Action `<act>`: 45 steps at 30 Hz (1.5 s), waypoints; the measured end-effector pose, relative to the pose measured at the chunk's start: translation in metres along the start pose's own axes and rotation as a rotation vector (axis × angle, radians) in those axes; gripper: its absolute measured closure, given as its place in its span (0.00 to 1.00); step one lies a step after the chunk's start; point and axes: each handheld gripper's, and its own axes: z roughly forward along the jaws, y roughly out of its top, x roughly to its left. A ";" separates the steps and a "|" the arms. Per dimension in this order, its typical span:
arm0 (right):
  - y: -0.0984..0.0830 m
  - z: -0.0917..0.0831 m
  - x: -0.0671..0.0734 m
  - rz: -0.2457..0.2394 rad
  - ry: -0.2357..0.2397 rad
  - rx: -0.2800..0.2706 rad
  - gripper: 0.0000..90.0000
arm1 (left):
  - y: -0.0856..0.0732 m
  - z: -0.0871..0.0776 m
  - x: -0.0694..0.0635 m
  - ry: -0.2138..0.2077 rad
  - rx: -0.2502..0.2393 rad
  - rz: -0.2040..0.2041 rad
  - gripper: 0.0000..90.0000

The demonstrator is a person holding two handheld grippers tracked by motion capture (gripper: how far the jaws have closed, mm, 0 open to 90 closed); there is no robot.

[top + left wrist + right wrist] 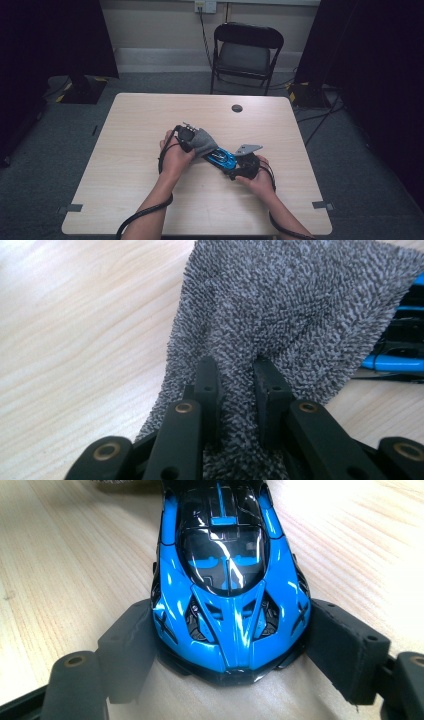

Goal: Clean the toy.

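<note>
Surface: pale wood table (125, 165), seen from above in a dim room – a folding chair (247, 50) stands beyond its far edge.
Left gripper (235, 375): jaws pinched nearly shut on a fold of the grey terry cloth (280, 305), which spreads away ahead of the tips.
Right gripper (230, 645): jaws held wide, pads pressed on both flanks of the blue toy car (227, 575) at its nose; the car is gripped, wheels on the table.
Car, placed: between the right jaws, body running straight away from them; in the high view the cloth (204, 141) is draped over its far end.
Step, judged: wiping the car – the cloth is best drawn along the body in even strokes while the right grip is kept steady and level.
Containers: none to be seen on the table.
Farther off: a dark grommet (237, 108) near the far edge.
</note>
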 end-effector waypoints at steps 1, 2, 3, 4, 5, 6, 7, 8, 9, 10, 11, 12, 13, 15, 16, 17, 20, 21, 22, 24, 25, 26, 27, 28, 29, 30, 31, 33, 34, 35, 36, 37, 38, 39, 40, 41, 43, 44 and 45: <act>0.000 0.000 0.000 0.000 0.000 0.000 0.26 | -0.001 0.000 0.001 -0.001 0.001 -0.004 0.84; 0.000 0.000 0.000 0.000 0.000 0.000 0.26 | -0.001 0.000 0.002 -0.004 0.002 -0.006 0.84; 0.000 0.000 0.000 0.000 0.000 0.000 0.26 | -0.002 0.000 0.003 -0.003 0.003 -0.010 0.84; 0.000 0.000 0.000 0.000 0.000 0.000 0.26 | -0.002 0.001 0.003 -0.001 0.003 -0.010 0.84; 0.000 0.000 0.000 0.000 0.000 0.000 0.26 | -0.002 0.001 0.003 -0.002 0.004 -0.013 0.84; 0.000 0.000 0.000 0.000 0.000 0.000 0.26 | -0.003 0.001 0.004 0.001 0.005 -0.011 0.84; 0.000 0.000 0.000 0.000 0.000 0.000 0.26 | -0.003 0.001 0.004 0.005 0.006 -0.008 0.84; 0.000 0.000 0.000 0.000 0.000 0.000 0.26 | -0.003 0.001 0.005 0.007 0.010 -0.005 0.84; 0.000 0.000 0.000 0.000 0.000 0.000 0.26 | -0.003 0.002 0.005 0.008 0.012 -0.007 0.84; 0.000 0.000 0.000 0.000 0.000 0.000 0.26 | -0.003 0.002 0.005 0.010 0.012 -0.005 0.84; 0.000 0.000 0.000 0.000 0.000 0.000 0.26 | -0.003 0.002 0.006 0.014 0.013 -0.002 0.84; 0.000 0.000 0.000 0.000 0.000 0.000 0.26 | -0.003 0.002 0.006 0.014 0.015 -0.006 0.84; 0.000 0.000 0.000 0.000 0.000 0.000 0.26 | -0.003 0.002 0.007 0.015 0.015 -0.006 0.84; 0.000 0.000 0.000 0.000 0.000 0.000 0.26 | -0.003 0.002 0.008 0.022 0.019 -0.003 0.84; 0.000 0.000 0.000 0.000 0.000 0.000 0.26 | -0.003 0.003 0.008 0.022 0.018 -0.005 0.84; 0.000 0.000 0.000 0.000 0.000 0.000 0.26 | -0.003 0.003 0.009 0.024 0.020 -0.004 0.84; 0.000 0.000 0.000 0.000 0.000 0.000 0.26 | -0.002 0.003 0.010 0.028 0.023 -0.004 0.84; 0.000 0.000 0.000 0.000 0.000 0.000 0.26 | -0.002 0.003 0.010 0.028 0.021 -0.007 0.84; 0.000 0.000 0.000 0.000 0.000 0.000 0.26 | -0.002 0.004 0.010 0.031 0.020 -0.006 0.84; 0.000 0.000 0.000 0.000 0.000 0.000 0.26 | -0.002 0.004 0.011 0.034 0.019 -0.009 0.84; 0.000 0.000 0.000 0.000 0.000 0.000 0.26 | -0.002 0.004 0.012 0.036 0.021 -0.010 0.84; 0.000 0.000 0.000 0.000 0.000 0.000 0.26 | -0.002 0.004 0.013 0.037 0.022 -0.011 0.84; 0.000 0.000 0.000 0.000 0.000 0.000 0.26 | -0.003 0.004 0.014 0.040 0.025 -0.013 0.84; 0.000 0.000 0.000 0.000 0.000 0.000 0.26 | -0.003 0.004 0.016 0.038 0.026 -0.014 0.84; 0.000 0.000 0.000 0.000 0.000 0.000 0.26 | -0.004 0.004 0.016 0.040 0.026 -0.020 0.84; 0.000 0.000 0.000 0.000 0.000 0.000 0.26 | -0.004 0.004 0.017 0.042 0.026 -0.022 0.84; 0.000 0.000 0.000 0.000 0.000 0.000 0.26 | -0.005 0.004 0.018 0.042 0.027 -0.019 0.84; 0.000 0.000 0.000 0.000 0.000 0.000 0.26 | -0.006 0.004 0.019 0.045 0.027 -0.027 0.84; 0.000 0.000 0.000 0.000 0.000 0.000 0.26 | -0.007 0.005 0.020 0.044 0.029 -0.027 0.84; 0.000 0.000 0.000 0.000 0.000 0.000 0.26 | -0.008 0.005 0.021 0.045 0.030 -0.028 0.84; 0.000 0.000 0.000 0.000 0.000 0.000 0.26 | -0.009 0.005 0.021 0.044 0.026 -0.032 0.84; 0.000 0.000 0.000 0.000 0.000 0.000 0.26 | -0.009 0.005 0.022 0.043 0.028 -0.033 0.84; 0.000 0.000 0.000 0.000 0.000 0.000 0.26 | -0.010 0.005 0.023 0.045 0.033 -0.030 0.84; 0.000 0.000 0.000 0.000 0.000 0.000 0.26 | -0.010 0.005 0.024 0.044 0.033 -0.035 0.84; 0.000 0.000 0.000 0.000 0.000 0.000 0.26 | -0.011 0.005 0.025 0.046 0.033 -0.035 0.84; 0.000 0.000 0.000 0.000 0.000 0.000 0.26 | -0.012 0.005 0.026 0.049 0.033 -0.036 0.84; 0.000 0.000 0.000 0.000 0.000 0.000 0.26 | -0.013 0.005 0.027 0.048 0.034 -0.044 0.84; 0.000 0.000 0.000 0.000 0.000 0.000 0.26 | -0.013 0.005 0.028 0.052 0.031 -0.047 0.84; 0.000 0.000 0.000 0.000 0.000 0.000 0.26 | -0.014 0.005 0.029 0.054 0.034 -0.048 0.84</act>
